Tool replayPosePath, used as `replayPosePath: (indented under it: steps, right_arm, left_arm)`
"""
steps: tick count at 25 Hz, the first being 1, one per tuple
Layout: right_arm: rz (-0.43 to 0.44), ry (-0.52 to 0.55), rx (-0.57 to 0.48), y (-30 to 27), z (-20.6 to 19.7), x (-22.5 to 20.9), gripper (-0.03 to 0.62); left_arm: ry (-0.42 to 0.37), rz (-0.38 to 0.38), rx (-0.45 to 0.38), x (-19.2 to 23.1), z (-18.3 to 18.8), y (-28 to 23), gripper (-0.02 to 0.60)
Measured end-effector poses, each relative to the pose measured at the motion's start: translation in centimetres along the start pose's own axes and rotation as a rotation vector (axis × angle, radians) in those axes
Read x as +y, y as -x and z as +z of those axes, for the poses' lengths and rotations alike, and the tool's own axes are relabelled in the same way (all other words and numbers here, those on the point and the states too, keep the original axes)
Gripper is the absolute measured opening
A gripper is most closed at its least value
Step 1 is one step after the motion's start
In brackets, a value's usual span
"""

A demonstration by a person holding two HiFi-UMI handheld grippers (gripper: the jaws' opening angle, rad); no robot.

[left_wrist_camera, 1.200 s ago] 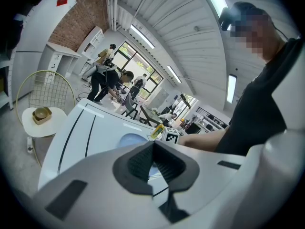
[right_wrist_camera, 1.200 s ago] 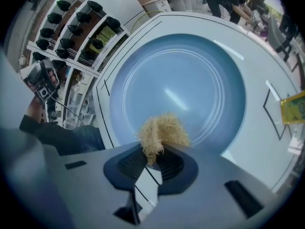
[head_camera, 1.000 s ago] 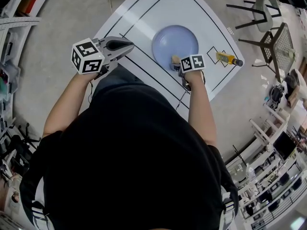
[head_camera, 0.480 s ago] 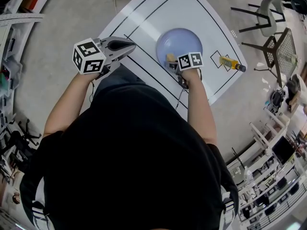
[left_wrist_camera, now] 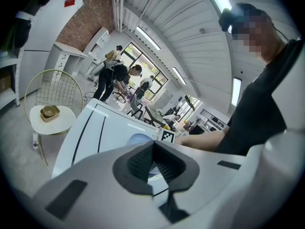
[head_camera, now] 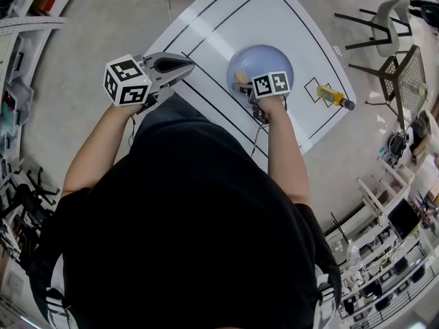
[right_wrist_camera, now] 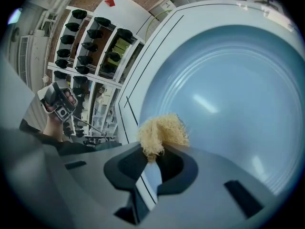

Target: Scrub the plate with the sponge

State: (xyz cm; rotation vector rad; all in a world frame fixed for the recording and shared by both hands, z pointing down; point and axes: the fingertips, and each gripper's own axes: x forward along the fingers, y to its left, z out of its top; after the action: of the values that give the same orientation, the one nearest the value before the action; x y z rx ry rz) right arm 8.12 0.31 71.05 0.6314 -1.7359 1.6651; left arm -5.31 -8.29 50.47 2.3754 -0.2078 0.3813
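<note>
Surface: white table with black lines (head_camera: 206, 26), in a workshop.
Plate: pale blue round plate (head_camera: 266, 57) lies on the table.
Sponge: tan fibrous sponge (right_wrist_camera: 162, 130), pinched in the right gripper (right_wrist_camera: 153, 159), sits at the plate's near rim.
Left gripper (left_wrist_camera: 153, 149): jaws together, empty, held aside.
Progress: scrubbing appears under way, with most of the plate probably left.

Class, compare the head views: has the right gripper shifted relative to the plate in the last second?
Yes. The right gripper, shut on the sponge, has moved from the plate's near rim inward and leftward.
</note>
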Motion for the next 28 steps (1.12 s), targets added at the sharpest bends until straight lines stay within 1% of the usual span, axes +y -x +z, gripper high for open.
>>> replayPosePath:
  steps: [7,12,18,21,23,28]
  right_arm:
    - [-0.001,0.062,-0.021,-0.3,1.8,0.8,0.049]
    - [-0.012,0.103,-0.085,0.4,3.1,1.1,0.047]
    - [-0.038,0.148,-0.147,2.1,3.2,0.9,0.043]
    - [-0.067,0.209,-0.182,3.1,3.1,0.8,0.040]
    - [-0.112,0.273,-0.192,3.8,3.0,0.7,0.039]
    - [-0.215,0.430,-0.175,4.4,2.2,-0.3,0.038]
  left_arm:
    - [0.004,0.003,-0.001,0.7,0.4,0.3,0.009]
    - [0.004,-0.001,0.000,0.9,0.5,0.1,0.009]
    - [-0.009,-0.014,0.010,0.5,0.6,-0.4,0.009]
    - [-0.015,-0.018,0.009,0.0,0.7,-0.5,0.009]
    - [-0.021,-0.023,0.009,-0.4,0.7,-0.6,0.009]
    - [-0.028,-0.023,0.015,-1.0,0.5,-1.5,0.009]
